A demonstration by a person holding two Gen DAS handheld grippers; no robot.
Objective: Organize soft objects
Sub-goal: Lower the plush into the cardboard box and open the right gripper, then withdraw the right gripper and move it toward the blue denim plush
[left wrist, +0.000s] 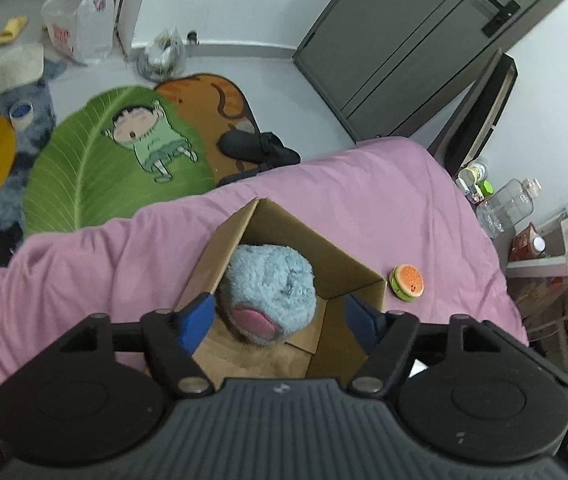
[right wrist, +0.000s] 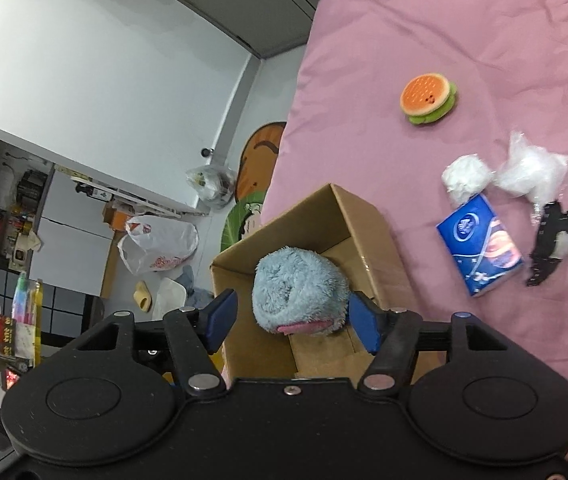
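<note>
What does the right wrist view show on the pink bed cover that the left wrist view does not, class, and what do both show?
Only the right wrist view shows the blue tissue pack and the white crumpled wads. Only the left wrist view shows the whole green leaf rug on the floor. Both show the fluffy blue plush in the cardboard box, and the burger toy beside it.

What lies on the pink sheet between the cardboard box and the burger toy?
Nothing: in both wrist views, bare pink sheet separates the cardboard box from the burger toy. The crumpled white wad and blue tissue pack sit off to the side.
</note>
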